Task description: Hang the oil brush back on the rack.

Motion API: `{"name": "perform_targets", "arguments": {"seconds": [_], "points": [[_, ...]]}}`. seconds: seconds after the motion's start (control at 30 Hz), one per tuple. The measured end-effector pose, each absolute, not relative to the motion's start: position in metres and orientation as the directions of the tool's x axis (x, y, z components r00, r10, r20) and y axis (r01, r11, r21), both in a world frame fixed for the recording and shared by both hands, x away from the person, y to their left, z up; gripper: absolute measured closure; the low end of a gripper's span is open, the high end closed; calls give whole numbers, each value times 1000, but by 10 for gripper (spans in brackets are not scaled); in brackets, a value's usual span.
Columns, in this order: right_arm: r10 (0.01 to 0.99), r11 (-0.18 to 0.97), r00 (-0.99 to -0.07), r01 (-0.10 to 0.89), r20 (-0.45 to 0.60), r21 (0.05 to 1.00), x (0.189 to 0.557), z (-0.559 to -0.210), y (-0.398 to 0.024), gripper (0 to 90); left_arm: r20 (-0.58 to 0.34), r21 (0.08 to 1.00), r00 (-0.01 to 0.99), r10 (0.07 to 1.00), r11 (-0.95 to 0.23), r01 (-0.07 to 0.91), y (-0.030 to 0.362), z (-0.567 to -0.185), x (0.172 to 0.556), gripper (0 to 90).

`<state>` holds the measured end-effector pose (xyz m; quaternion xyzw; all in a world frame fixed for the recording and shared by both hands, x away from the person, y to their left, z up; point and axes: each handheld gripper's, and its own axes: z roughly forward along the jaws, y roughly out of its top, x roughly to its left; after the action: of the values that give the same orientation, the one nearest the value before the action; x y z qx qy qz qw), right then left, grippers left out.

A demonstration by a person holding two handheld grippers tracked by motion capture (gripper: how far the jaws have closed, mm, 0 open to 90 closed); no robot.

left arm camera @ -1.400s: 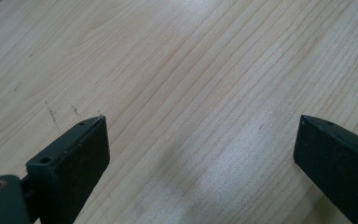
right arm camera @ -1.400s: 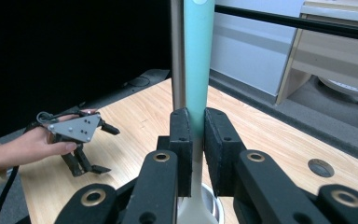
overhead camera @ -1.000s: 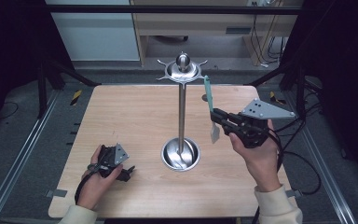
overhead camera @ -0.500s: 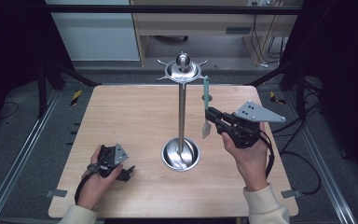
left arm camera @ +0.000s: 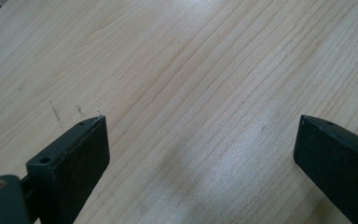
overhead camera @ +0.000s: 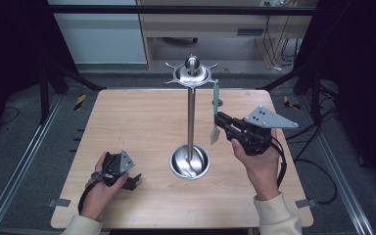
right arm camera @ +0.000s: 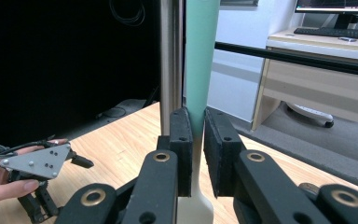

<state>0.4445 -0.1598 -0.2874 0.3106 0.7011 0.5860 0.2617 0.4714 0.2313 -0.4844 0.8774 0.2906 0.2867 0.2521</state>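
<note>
A tall steel stand rises from a round dish base at the table's middle, with a hooked crown on top. My right gripper is shut on a utensil with a mint-green handle and a pale blade, held upright just right of the pole. In the right gripper view the pads pinch the utensil at its neck, with the pole close behind. My left gripper rests on the table at the front left, jaws wide apart over bare wood.
The wooden table ends at a black frame rail behind the stand. A desk and cables stand beyond it. In the right gripper view the other hand and its gripper lie low at the left.
My right gripper has shifted a little left toward the pole, and the utensil now stands more upright. The left hand has stayed put.
</note>
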Motion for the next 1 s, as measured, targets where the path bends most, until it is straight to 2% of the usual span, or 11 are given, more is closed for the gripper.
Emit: {"name": "perform_targets", "arguments": {"seconds": [1.0], "points": [[732,138,-681,133,-11,982,451,-286,-152,815,354,610,667,655,-703,366,231,-484,471,31]]}}
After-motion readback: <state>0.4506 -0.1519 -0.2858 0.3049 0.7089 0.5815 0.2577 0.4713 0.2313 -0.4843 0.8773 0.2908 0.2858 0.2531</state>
